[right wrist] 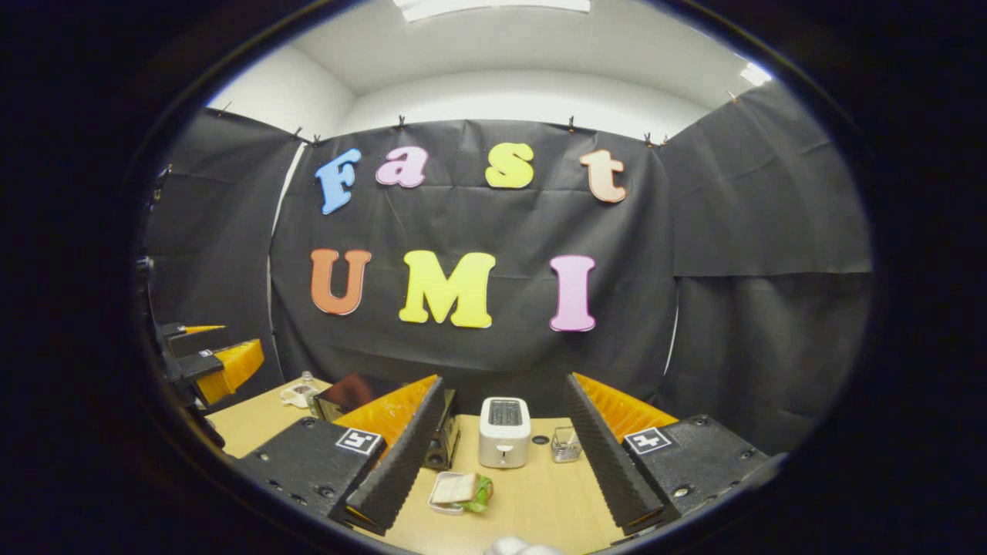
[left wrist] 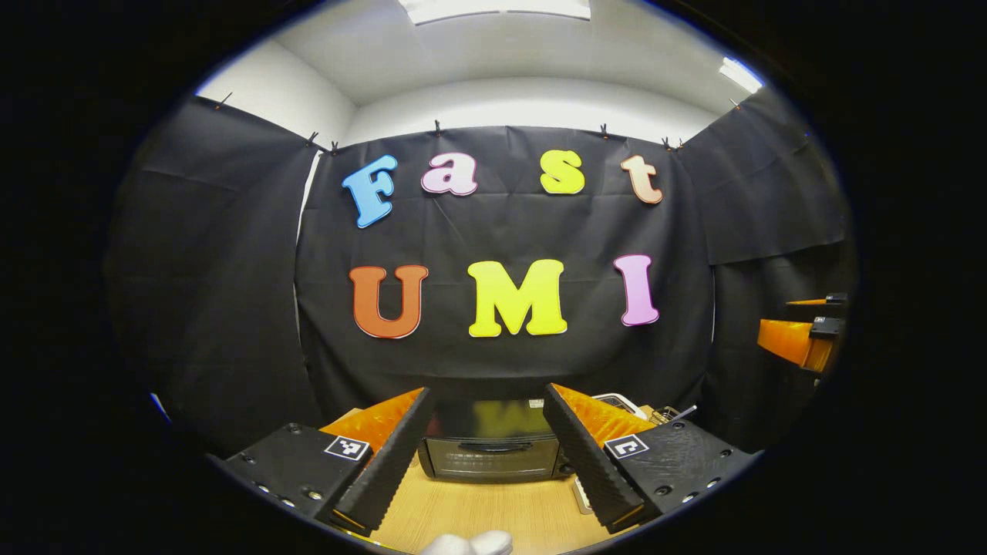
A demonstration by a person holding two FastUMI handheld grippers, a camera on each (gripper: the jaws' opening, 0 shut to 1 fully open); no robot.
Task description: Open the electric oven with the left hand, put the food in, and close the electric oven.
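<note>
Table (right wrist: 540, 501) of pale wood, booth walls behind. Oven (left wrist: 493, 451) is the largest item: black, sits toward the far edge, door shut, glass front facing the left gripper (left wrist: 486, 455), handle bar running crosswise along the door's top. In the right gripper view the oven (right wrist: 439, 439) shows as a dark corner half hidden behind that gripper's left finger, with a white toaster (right wrist: 504, 432) just beside it on the right and a small clear cup (right wrist: 565, 445) next over. Food (right wrist: 460, 492): a sandwich with green leaf in a shallow white dish, lying on the table nearer the front edge than the toaster, low between the fingers of the right gripper (right wrist: 501, 455). Both grippers are held above the table, fingers spread wide, holding nothing. Key relation: the oven lies straight ahead of the left gripper, centred between its fingers and well apart from them, handle axis crossing the line of approach; the left is the nearer and squarer one to the door. Judgement: task not yet begun; the left needs to go forward and down to the handle, while the right is better placed for the food.
</note>
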